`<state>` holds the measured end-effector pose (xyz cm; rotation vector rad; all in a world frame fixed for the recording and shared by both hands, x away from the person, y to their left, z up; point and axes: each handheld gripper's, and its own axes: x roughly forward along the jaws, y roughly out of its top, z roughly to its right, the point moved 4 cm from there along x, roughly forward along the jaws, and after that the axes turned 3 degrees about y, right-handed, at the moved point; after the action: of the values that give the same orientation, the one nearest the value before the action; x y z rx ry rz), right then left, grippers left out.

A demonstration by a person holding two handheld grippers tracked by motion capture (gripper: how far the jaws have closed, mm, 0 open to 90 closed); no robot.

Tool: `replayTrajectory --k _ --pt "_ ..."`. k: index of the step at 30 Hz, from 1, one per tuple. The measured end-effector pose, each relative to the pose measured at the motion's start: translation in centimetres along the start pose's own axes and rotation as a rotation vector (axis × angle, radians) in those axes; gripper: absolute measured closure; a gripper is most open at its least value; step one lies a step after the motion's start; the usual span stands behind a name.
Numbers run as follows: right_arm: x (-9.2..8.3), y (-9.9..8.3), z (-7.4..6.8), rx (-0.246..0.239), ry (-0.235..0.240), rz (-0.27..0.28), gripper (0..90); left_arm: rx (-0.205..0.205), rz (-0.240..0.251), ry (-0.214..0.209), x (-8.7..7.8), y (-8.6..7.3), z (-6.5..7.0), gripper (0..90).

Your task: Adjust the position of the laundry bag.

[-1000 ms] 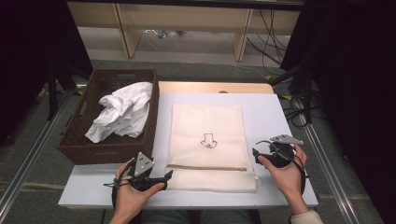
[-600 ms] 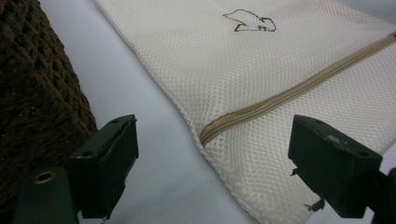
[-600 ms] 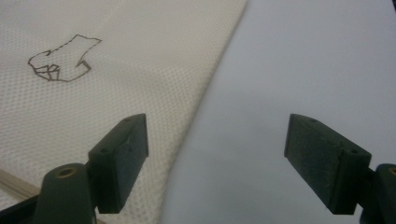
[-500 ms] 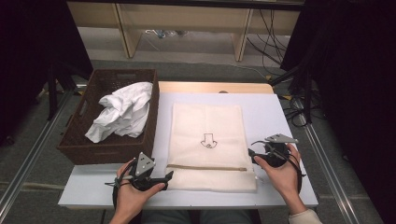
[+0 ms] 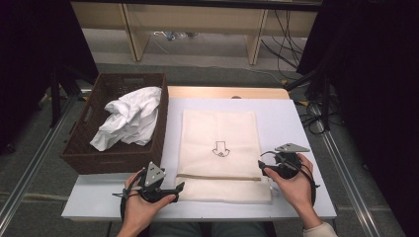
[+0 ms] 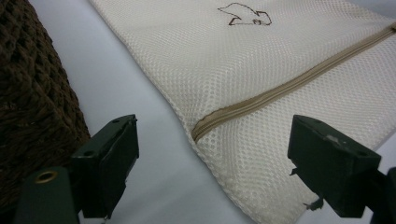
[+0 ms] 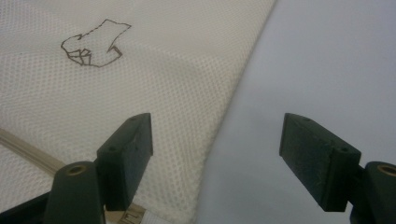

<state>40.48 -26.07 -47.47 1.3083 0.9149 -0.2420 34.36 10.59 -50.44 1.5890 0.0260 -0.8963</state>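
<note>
A cream mesh bag (image 5: 220, 133) lies flat on the white table (image 5: 284, 118), with a tan zipper (image 5: 217, 177) across its near end and a small dark arrow print (image 5: 221, 148). My left gripper (image 5: 176, 192) rests open at the bag's near left edge. In the left gripper view its jaws (image 6: 212, 140) straddle the zipper's end (image 6: 205, 128) without touching the mesh (image 6: 261, 60). My right gripper (image 5: 263, 162) is open at the bag's right edge, just beyond the zipper. In the right gripper view it (image 7: 217, 130) spans the bag's edge (image 7: 154, 70) over bare table (image 7: 327, 56).
A dark brown wicker basket (image 5: 116, 165) stands at the table's left side, holding a crumpled white cloth (image 5: 131, 121); its wall (image 6: 32, 93) is close beside my left gripper. Beyond the far table edge is a wooden frame and cables on the floor.
The right gripper has shifted slightly left, closer to the bag's right edge. The left gripper and the bag have stayed put.
</note>
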Motion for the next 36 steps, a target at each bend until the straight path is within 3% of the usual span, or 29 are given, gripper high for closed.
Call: replayTrajectory --k 2,3,7,11,13,14,15,17,19,36 --pt "0.0 0.0 -0.3 0.008 0.006 0.002 27.0 0.014 -0.012 0.001 -0.1 -0.1 -0.1 16.3" --pt "0.1 0.1 -0.3 -0.027 0.013 0.001 27.0 0.014 -0.012 0.000 0.0 -0.1 -0.1 16.3" --pt "0.1 0.1 -0.9 -0.009 0.022 -0.010 27.0 0.013 -0.014 0.001 0.0 -0.1 -0.1 16.4" --pt "0.1 0.0 -1.1 -0.030 0.028 -0.027 27.0 0.014 -0.016 0.001 0.0 -0.1 -0.1 16.4" --pt "0.0 0.0 -1.4 -0.013 0.020 -0.026 27.0 0.012 -0.018 0.001 0.0 -0.1 -0.1 16.5" --pt "-0.1 -0.1 -1.6 0.018 0.023 -0.047 27.0 0.019 -0.019 0.002 -0.1 -0.1 -0.1 16.4" --pt "-0.1 -0.1 -1.7 0.014 0.024 -0.051 27.0 0.019 -0.019 0.001 0.0 -0.1 -0.1 16.5" --pt "0.2 0.0 -1.5 -0.041 0.054 -0.033 27.0 0.019 -0.020 0.001 0.0 -0.1 -0.1 16.5" --pt "-0.2 -0.2 -1.8 0.011 0.041 -0.077 27.0 0.018 -0.020 0.001 0.0 -0.1 -0.1 16.5" --pt "-0.3 -0.3 -1.9 0.030 0.031 -0.103 27.9 0.018 -0.025 0.000 -0.1 -0.1 -0.1 17.0"
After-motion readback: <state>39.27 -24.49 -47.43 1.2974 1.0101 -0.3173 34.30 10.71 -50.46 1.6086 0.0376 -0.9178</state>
